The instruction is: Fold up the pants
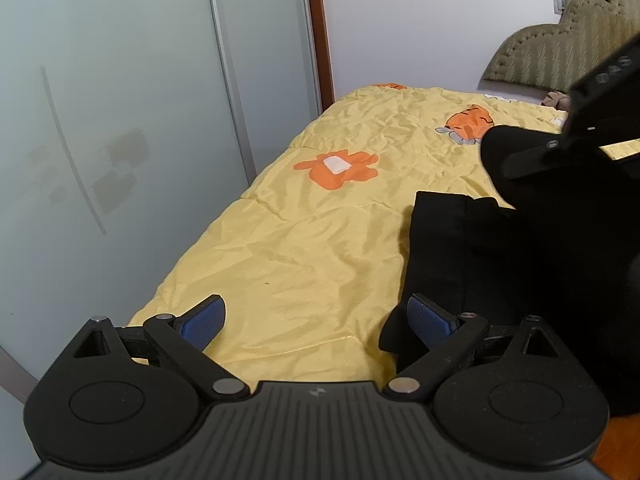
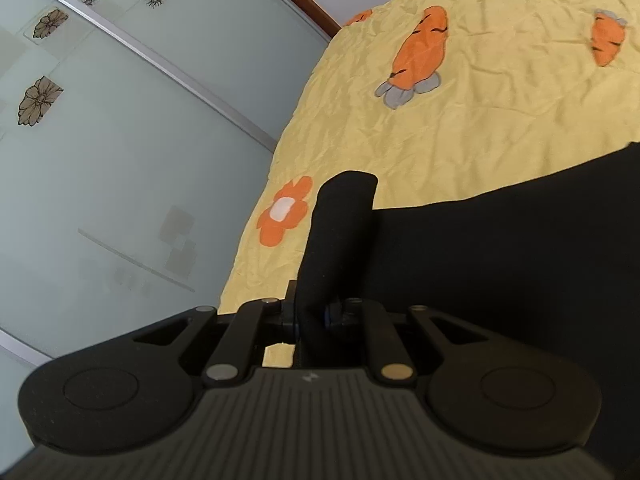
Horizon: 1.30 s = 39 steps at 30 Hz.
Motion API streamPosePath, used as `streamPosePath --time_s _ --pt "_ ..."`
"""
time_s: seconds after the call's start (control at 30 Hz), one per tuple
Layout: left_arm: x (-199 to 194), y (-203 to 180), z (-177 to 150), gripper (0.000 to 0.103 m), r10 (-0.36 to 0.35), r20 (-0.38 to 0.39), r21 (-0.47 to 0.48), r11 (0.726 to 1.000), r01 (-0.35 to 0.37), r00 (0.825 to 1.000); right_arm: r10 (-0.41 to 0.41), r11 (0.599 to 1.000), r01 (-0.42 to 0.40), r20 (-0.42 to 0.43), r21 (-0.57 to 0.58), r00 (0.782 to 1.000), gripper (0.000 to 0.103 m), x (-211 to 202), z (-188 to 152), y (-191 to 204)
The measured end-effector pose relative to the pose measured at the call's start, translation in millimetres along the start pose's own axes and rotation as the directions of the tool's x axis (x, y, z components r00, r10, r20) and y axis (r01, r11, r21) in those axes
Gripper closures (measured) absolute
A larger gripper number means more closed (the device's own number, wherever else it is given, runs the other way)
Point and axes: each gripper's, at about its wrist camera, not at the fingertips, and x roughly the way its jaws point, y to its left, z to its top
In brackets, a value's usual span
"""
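Fingers of the right gripper (image 2: 316, 316) are clamped on a bunched fold of the black pants (image 2: 500, 256), apparently to carry that edge over, while the left gripper (image 1: 316, 320) has its blue fingers (image 1: 202, 326) apart and empty beside the cloth. The pants lie on the yellow bedspread (image 1: 288, 256) near the bed's edge. No readable writing or brand shows.

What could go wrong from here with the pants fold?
1. The right gripper is shut on only a narrow fold of the black fabric pants; it could slip out as the cloth is carried.
2. The left gripper is open and holds nothing, so the pants edge near it on the yellow carrot-print quilt is free to drag or bunch.
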Motion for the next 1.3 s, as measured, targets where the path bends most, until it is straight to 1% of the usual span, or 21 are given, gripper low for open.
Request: streamPosePath --time_s 0.1,0.2,0.23,0.27,0.33,0.47,0.57,0.63,0.7,0.77,0.8,0.83,0.87,0.9,0.97,1.03,1.13,1.17,1.2,1.23,1.3 --pt "-2 3 0 0.005 0.014 -0.001 0.003 1.000 -0.014 1.000 -0.013 1.000 0.013 -0.008 -0.009 1.000 0.091 13 0 7" --pt "-4 5 0 0.005 0.023 -0.003 0.002 1.000 -0.023 1.000 -0.028 1.000 0.028 -0.019 -0.003 0.999 0.083 28 -4 9" --pt "-5 6 -1 0.005 0.026 -0.004 0.002 1.000 -0.026 1.000 -0.023 1.000 0.023 -0.032 0.006 0.999 0.072 34 -5 8" --pt "-5 7 -1 0.005 0.030 -0.007 0.004 1.000 -0.030 1.000 -0.010 1.000 0.011 -0.054 0.012 0.999 0.052 41 -6 7" --pt "-6 7 -1 0.005 0.045 -0.013 0.020 0.999 -0.044 0.999 0.033 0.999 -0.033 -0.076 0.005 0.997 0.032 49 -9 9" --pt "-13 12 -4 0.005 0.094 0.005 0.041 0.995 -0.094 0.996 0.221 0.975 -0.221 -0.051 0.021 0.974 0.030 28 -9 14" --pt "-15 19 -7 0.005 0.134 0.007 0.029 0.991 -0.134 0.991 0.235 0.971 -0.237 0.050 0.042 0.971 0.023 -6 -5 2" --pt "-14 25 -10 0.005 0.166 0.000 0.005 0.986 -0.166 0.986 0.268 0.957 -0.274 0.076 0.097 0.960 0.022 -21 -8 -11" --pt "-13 31 -11 0.005 0.177 -0.018 -0.040 0.983 -0.177 0.984 0.329 0.930 -0.330 0.038 0.162 0.944 0.018 -19 -21 -20" --pt "-15 38 -9 0.005 0.148 -0.030 -0.088 0.985 -0.151 0.988 0.366 0.913 -0.353 -0.028 0.206 0.930 0.016 -5 -37 -25" --pt "-17 40 -7 0.005 0.129 -0.028 -0.106 0.986 -0.131 0.991 0.333 0.927 -0.314 -0.062 0.206 0.941 0.016 5 -44 -26" --pt "-21 40 -3 0.005 0.111 -0.017 -0.120 0.986 -0.113 0.994 0.265 0.951 -0.245 -0.087 0.190 0.960 0.019 15 -51 -26" --pt "-25 40 0 0.005 0.098 0.003 -0.128 0.987 -0.097 0.995 0.234 0.962 -0.215 -0.097 0.169 0.967 0.023 22 -54 -29" --pt "-29 40 4 0.005 0.081 0.027 -0.130 0.989 -0.076 0.996 0.236 0.962 -0.219 -0.092 0.165 0.967 0.023 21 -56 -30" --pt "-32 35 16 0.005 0.032 0.051 -0.135 0.990 -0.025 0.998 0.281 0.945 -0.264 -0.068 0.194 0.957 0.013 9 -53 -30" --pt "-33 26 29 0.005 -0.039 0.072 -0.133 0.990 0.048 0.997 0.309 0.936 -0.300 -0.023 0.183 0.951 0.012 -6 -49 -27" --pt "-34 3 44 0.005 -0.172 0.086 -0.098 0.979 0.180 0.981 0.266 0.954 -0.272 0.063 0.124 0.962 0.011 -34 -41 -31" --pt "-33 -5 46 0.005 -0.210 0.081 -0.083 0.973 0.216 0.974 0.218 0.970 -0.227 0.098 0.090 0.971 0.011 -44 -39 -34" --pt "-31 -14 47 0.005 -0.243 0.068 -0.075 0.966 0.248 0.968 0.134 0.990 -0.140 0.140 0.034 0.981 0.011 -56 -37 -37" --pt "-28 -22 46 0.005 -0.275 0.056 -0.067 0.958 0.279 0.960 0.042 0.999 -0.036 0.186 -0.036 0.982 0.011 -67 -32 -41" --pt "-16 -36 41 0.005 -0.334 0.026 -0.048 0.941 0.334 0.942 -0.156 0.962 0.210 0.277 -0.175 0.948 0.011 -84 -34 -43"
